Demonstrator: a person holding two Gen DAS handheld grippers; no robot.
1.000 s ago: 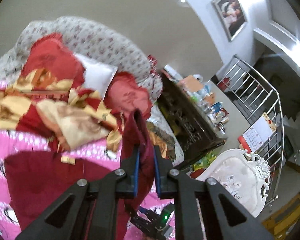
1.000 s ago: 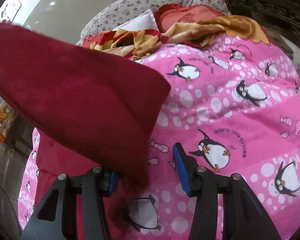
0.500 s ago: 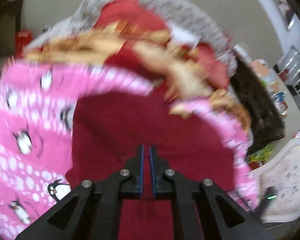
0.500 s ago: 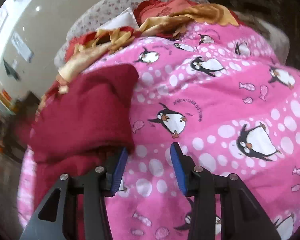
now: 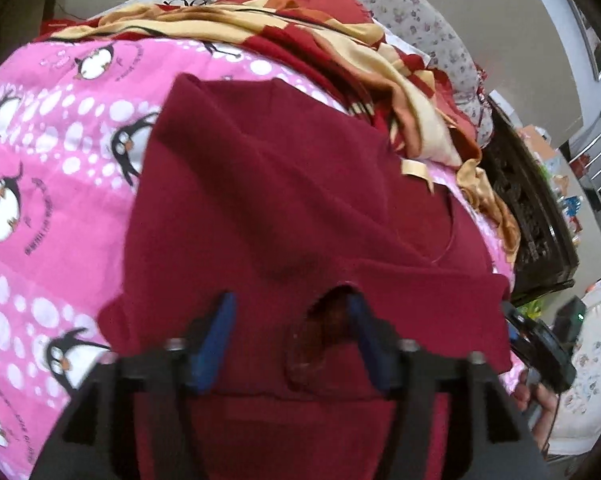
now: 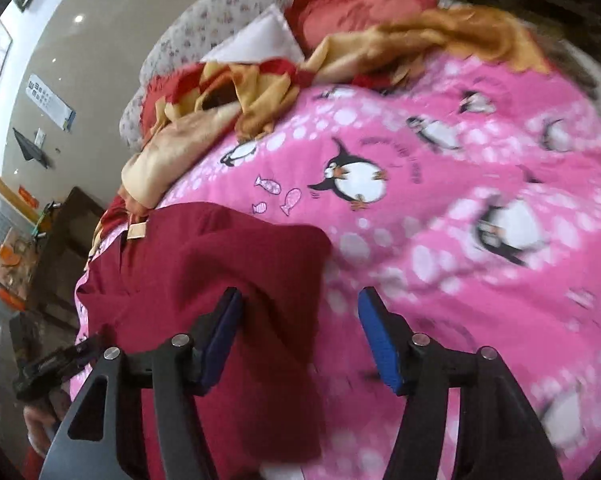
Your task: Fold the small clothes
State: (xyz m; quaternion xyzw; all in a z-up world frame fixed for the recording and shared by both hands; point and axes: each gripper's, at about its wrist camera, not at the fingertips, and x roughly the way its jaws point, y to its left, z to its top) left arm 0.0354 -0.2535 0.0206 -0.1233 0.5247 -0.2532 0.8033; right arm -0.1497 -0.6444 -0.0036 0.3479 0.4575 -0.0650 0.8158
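A dark red garment (image 5: pixel 284 208) lies folded over itself on the pink penguin bedspread (image 5: pixel 40 208). My left gripper (image 5: pixel 288 312) is open just above its near folded edge, holding nothing. In the right wrist view the same garment (image 6: pixel 220 272) lies at the left on the bedspread (image 6: pixel 480 200). My right gripper (image 6: pixel 300 316) is open over the garment's right edge, with its left finger above the cloth and its right finger over the bedspread.
A red and gold blanket (image 5: pixel 340 52) and pillows (image 6: pixel 260 44) are heaped at the head of the bed. A dark wooden cabinet (image 5: pixel 532 216) stands past the bed's right side. The other gripper (image 5: pixel 540 340) shows at the lower right of the left wrist view.
My left gripper has laid the lifted part of the garment down onto the rest of it and opened. My right gripper has opened wider and drawn back towards the garment's edge.
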